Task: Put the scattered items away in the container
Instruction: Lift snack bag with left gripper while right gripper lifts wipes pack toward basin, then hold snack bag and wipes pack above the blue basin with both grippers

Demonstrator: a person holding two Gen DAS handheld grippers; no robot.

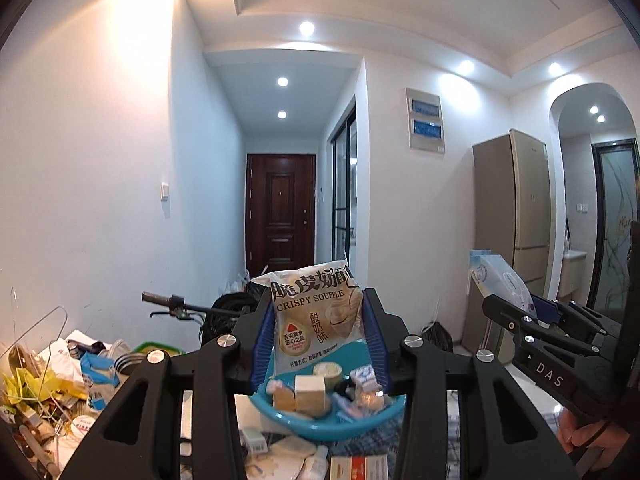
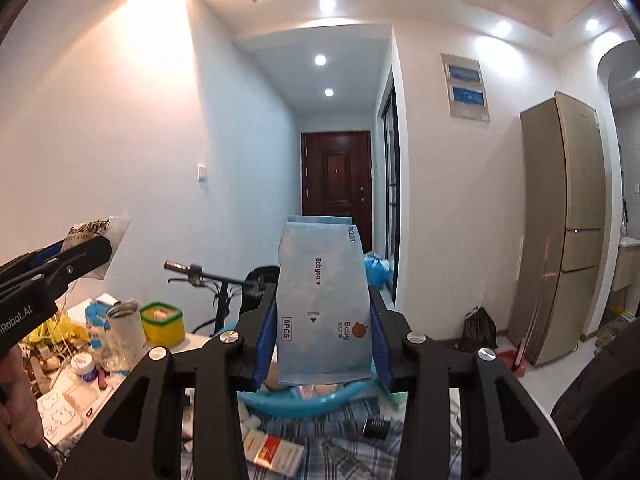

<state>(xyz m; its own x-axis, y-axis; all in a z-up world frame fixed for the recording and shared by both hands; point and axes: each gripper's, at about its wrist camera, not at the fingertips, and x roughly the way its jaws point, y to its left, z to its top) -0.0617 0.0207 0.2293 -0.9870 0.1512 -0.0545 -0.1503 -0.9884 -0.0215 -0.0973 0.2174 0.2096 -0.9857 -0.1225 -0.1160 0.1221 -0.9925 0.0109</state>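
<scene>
My left gripper (image 1: 319,316) is shut on a white Crispy Souffle snack packet (image 1: 316,312) and holds it upright above the blue bowl (image 1: 320,424). The bowl holds several small boxes and wrapped sweets. My right gripper (image 2: 323,320) is shut on a grey-blue Babycare wipes pack (image 2: 324,308), held upright above the same blue bowl (image 2: 304,404). The right gripper with the wipes pack (image 1: 500,280) shows at the right of the left wrist view. The left gripper with the snack packet (image 2: 100,244) shows at the left of the right wrist view.
A checked cloth (image 2: 344,452) covers the table, with a red-and-white box (image 2: 272,452) and small packets on it. To the left stand a metal cup (image 2: 126,328), a yellow-green tub (image 2: 162,320) and cluttered bags (image 1: 40,392). A bicycle handlebar (image 1: 180,306) lies behind the table.
</scene>
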